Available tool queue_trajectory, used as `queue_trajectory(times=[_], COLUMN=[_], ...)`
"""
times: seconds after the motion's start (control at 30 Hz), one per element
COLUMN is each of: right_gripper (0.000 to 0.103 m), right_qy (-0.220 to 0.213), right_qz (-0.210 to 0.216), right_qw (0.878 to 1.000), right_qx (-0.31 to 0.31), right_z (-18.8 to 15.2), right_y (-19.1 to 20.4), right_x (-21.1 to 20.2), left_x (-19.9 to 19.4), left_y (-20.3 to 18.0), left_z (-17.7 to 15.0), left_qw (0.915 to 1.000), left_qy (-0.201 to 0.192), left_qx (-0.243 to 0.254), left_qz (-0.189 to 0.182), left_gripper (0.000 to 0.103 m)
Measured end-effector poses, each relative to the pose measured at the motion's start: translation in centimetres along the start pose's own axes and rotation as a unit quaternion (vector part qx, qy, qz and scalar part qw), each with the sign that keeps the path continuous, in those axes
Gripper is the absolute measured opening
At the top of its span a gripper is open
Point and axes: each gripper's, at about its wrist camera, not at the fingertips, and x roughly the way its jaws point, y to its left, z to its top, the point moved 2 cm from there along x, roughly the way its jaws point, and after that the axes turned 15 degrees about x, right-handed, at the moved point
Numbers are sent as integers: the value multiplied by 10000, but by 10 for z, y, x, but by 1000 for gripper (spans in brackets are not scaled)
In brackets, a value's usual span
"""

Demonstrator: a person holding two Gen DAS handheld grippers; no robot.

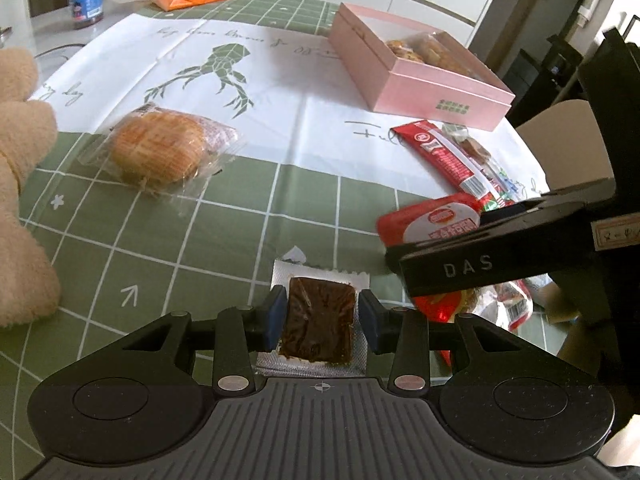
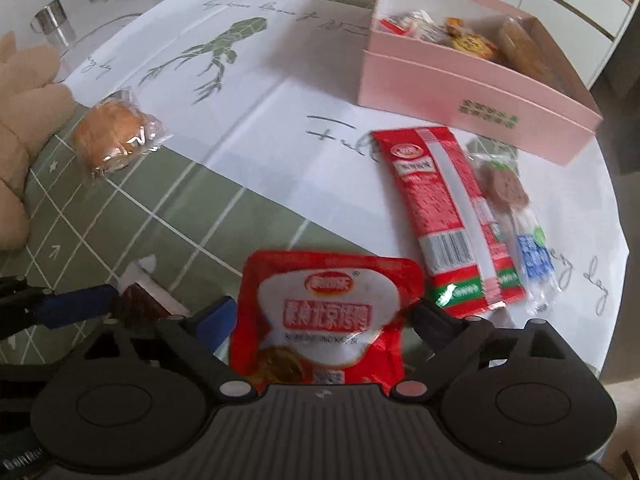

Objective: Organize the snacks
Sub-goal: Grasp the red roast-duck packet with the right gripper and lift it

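Jaws of the left gripper (image 1: 320,316) flank a brown snack square (image 1: 321,322) in clear wrap, pads touching its sides, low over the green worktop (image 1: 168,240). Right gripper (image 2: 324,322) clasps a red pouch (image 2: 326,312). Beyond lie a long red packet (image 2: 438,216), a wrapped bun (image 1: 158,152) and the open pink box (image 2: 472,92) with snacks inside.

"DAS" is printed in pale letters on the side of the right gripper (image 1: 394,258), white Chinese characters — not legible in full — are carried on a red band across the red pouch (image 2: 326,316), and handwritten script (only "day" can be read) is seen on the white sheet (image 2: 596,284).
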Motion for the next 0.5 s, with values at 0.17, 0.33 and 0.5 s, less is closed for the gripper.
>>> queue_trajectory(times=[0.17,0.33,0.5], right_gripper=[73,71,71], right_qy=[35,-306,-1073], right_qz=[147,479,742], right_qw=[9999,9982,9913], right_qx=[-78,208,199], right_z=[4,17,20], right_y=[4,-7,-14], right_x=[-10,-43,-81], left_x=[-1,-3,-3], left_y=[0,2,5], left_z=[-3,-5,-6], left_qw=[10000,9998,9996], left_qy=[-82,-151,-206], left_qx=[0,-85,-136], left_qz=[10,-54,-115], left_gripper=[43,43,43])
